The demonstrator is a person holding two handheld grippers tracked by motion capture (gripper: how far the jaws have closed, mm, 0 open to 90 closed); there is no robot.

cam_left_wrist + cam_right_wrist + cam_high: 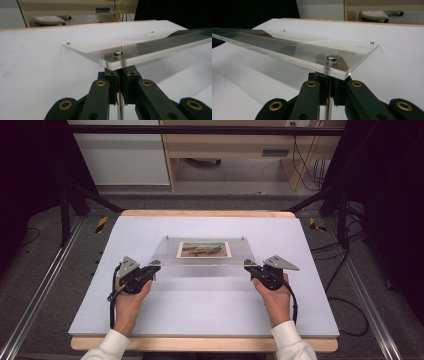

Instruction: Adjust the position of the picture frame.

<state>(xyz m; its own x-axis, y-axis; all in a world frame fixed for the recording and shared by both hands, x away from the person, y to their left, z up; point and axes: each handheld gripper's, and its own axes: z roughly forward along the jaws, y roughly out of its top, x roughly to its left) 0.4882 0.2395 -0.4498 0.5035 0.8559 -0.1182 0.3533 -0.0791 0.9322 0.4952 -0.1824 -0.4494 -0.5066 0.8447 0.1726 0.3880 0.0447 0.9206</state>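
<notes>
A clear acrylic panel [205, 255] with a small landscape picture [204, 249] in its middle lies across the white table top. Its near edge is raised. My left gripper [155, 265] is at the near left corner and my right gripper [248, 265] at the near right corner. In the left gripper view the jaws [120, 75] are shut on a thin pin under a silver stud [117, 54] in the panel [150, 47]. The right gripper [329, 78] is likewise shut on the pin below its stud [332, 59] in the panel [287, 50]. The far corners carry small pins.
A white sheet [200, 305] covers the wood-edged table. Beyond its far edge stand a white cabinet [125, 155] and a wooden shelf unit [240, 150]. Metal rails [40, 285] and cables [345, 305] run along the floor at both sides.
</notes>
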